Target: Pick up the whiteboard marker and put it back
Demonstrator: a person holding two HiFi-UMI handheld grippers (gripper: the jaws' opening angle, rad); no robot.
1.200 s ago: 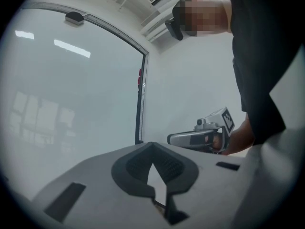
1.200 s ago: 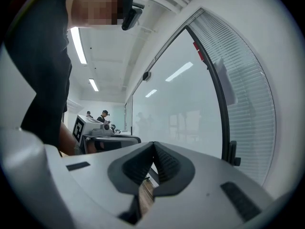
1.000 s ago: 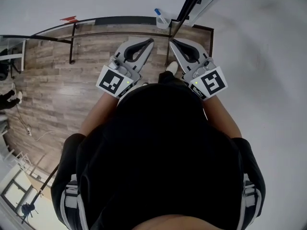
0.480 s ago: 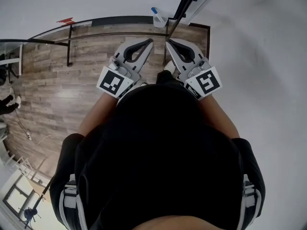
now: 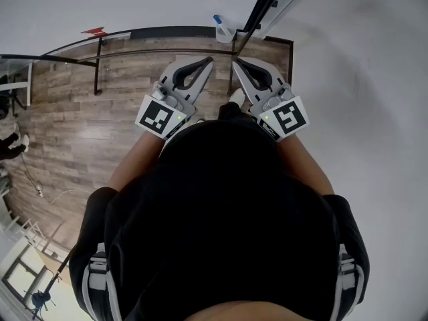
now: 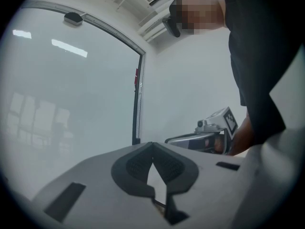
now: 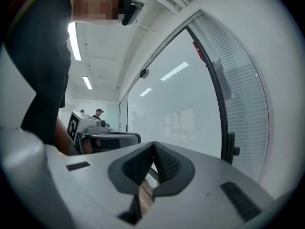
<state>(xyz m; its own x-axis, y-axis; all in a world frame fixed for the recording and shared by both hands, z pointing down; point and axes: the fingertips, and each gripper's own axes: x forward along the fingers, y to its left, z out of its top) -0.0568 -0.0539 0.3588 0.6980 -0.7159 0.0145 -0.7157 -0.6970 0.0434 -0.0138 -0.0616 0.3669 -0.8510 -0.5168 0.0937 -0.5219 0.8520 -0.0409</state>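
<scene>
1. Whiteboard marker (image 5: 218, 21) (blue cap up) standing in a small white holder (image 5: 226, 35) beside a dark frame (image 5: 259, 9), beyond both grippers and touched by neither.
2. Left gripper (image 5: 209, 61): clenched tip to tip, nothing between the jaws.
3. Right gripper (image 5: 235, 61): likewise closed and empty, just beside the left one, tips close together.
4. Both held level over a wood-plank floor (image 5: 80, 132), pointing towards a frosted glass wall (image 6: 71, 104).

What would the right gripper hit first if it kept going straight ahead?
Probably the glass wall. The right gripper points level at it, with nothing visible between them. How far off the wall is remains unclear.
</scene>
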